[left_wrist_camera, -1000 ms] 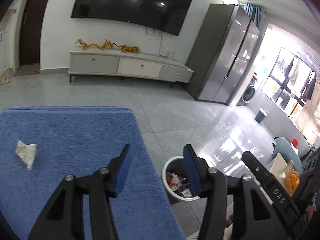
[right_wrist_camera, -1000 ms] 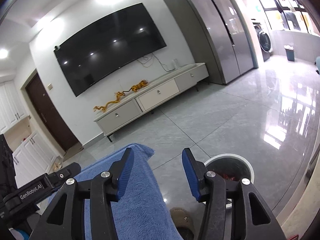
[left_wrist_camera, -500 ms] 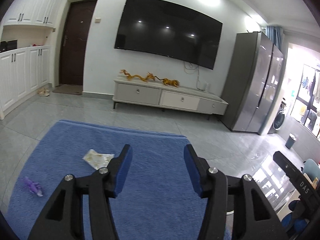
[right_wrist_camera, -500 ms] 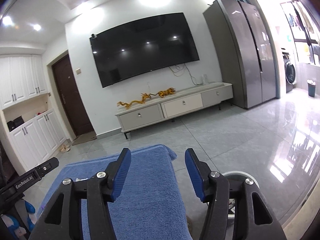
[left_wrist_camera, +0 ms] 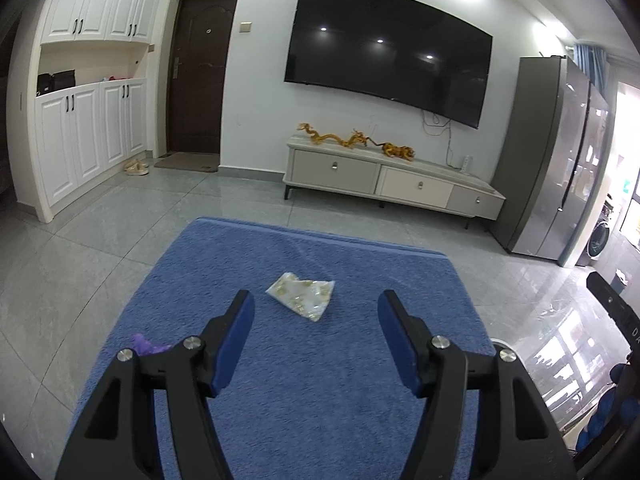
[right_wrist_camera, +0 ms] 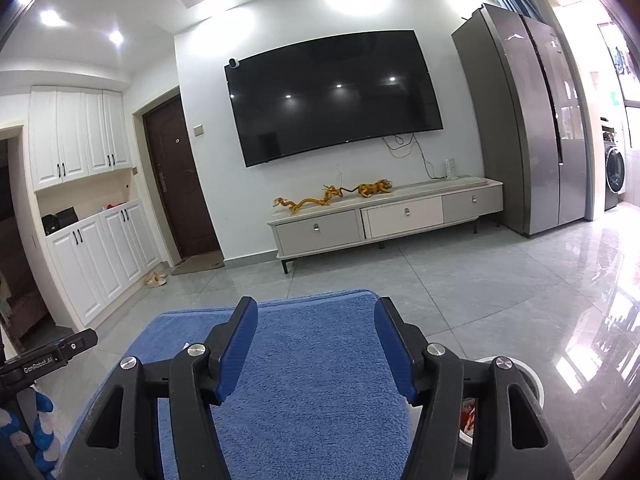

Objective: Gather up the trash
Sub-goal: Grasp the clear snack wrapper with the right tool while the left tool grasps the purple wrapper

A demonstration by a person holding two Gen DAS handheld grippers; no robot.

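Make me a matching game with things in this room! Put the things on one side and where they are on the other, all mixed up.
Things:
1. crumpled white and gold wrapper
2. golden dragon figures
3. big black flat television
4. small purple scrap

Places:
A. hanging on the white wall
B. on the blue towel cloth, ahead of the left hand-held gripper
C. on top of the long low cabinet
D. on the blue towel cloth, partly hidden behind the gripper's left finger

Pairs: 1-B, 2-C, 3-A, 4-D
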